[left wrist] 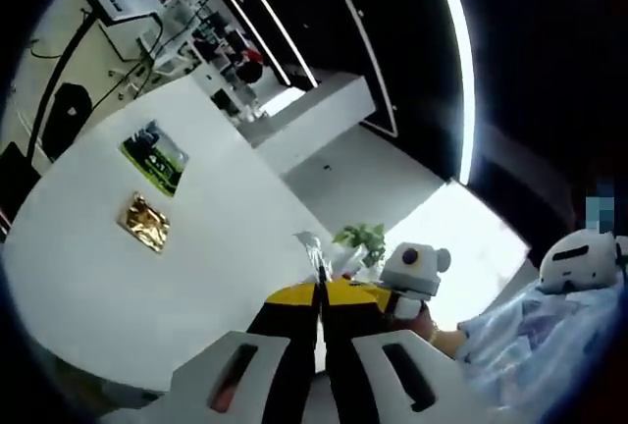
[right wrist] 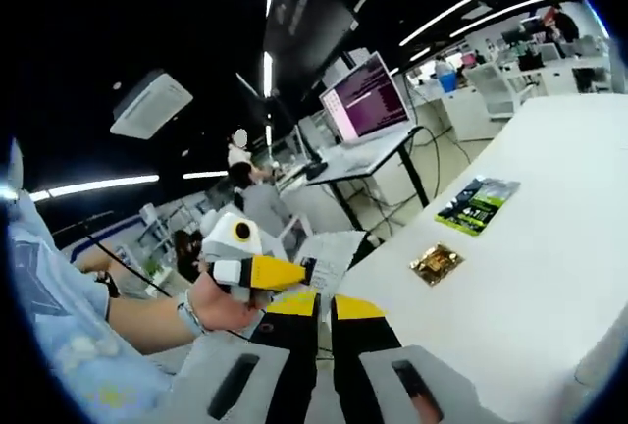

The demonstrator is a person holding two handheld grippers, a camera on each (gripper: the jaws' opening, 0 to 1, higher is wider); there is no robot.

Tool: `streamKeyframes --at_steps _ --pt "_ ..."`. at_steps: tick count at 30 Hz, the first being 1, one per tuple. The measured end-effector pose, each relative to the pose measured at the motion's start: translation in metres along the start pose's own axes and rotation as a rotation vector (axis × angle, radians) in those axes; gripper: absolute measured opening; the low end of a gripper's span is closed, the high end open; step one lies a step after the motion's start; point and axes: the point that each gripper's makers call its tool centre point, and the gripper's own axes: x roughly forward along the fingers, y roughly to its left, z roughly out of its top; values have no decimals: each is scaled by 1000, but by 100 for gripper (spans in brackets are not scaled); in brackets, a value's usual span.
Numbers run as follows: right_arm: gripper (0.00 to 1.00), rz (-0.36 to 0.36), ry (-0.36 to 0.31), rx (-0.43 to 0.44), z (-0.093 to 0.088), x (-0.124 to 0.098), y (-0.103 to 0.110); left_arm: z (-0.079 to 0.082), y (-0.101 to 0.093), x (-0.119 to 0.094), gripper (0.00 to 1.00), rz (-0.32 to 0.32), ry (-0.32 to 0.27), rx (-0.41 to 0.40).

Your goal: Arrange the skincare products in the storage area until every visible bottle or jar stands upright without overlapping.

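Skincare bottles aren't visible; white table [left wrist: 108, 247] carries a gold packet [left wrist: 144, 221] and green packet [left wrist: 155, 156]. Left gripper [left wrist: 321, 296] and right gripper [right wrist: 324, 308] have jaws pressed together, empty. Best to lower both views toward the storage area first.

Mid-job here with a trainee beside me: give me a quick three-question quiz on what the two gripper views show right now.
1. True or false: the green packet and the gold foil packet overlap on the white table.
2. Pick one. In the left gripper view, the fingers of the left gripper are: A) spread wide open, B) closed together with nothing between them, C) clamped on a jar.
3. Fill in: in the right gripper view, beyond the table's far edge, a lit ___ stands on a desk.

Key: 1 false, they lie apart. 2 B. 3 monitor.
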Motion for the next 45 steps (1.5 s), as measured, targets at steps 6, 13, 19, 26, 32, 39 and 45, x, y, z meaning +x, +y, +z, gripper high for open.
streamKeyframes --at_steps 6,13,19,26,32,39,45 --pt "0 -56 7 -21 -2 -23 -5 -15 -24 17 0 -32 95 113" --pt "0 -174 -59 -174 12 -49 -10 -9 -40 41 0 13 129 193" --pt "0 -324 -32 -277 9 -75 -40 -12 -49 79 0 71 171 187" --pt "0 -538 -24 -393 15 -97 -78 -16 -33 127 0 233 164 244" --pt "0 -615 54 -412 -1 -97 -94 -30 -13 135 0 279 174 326" --pt "0 -666 341 -555 -43 -86 -113 -61 27 124 0 479 431 499" --pt "0 -660 421 -557 -63 -86 -121 -82 35 122 0 497 553 545"
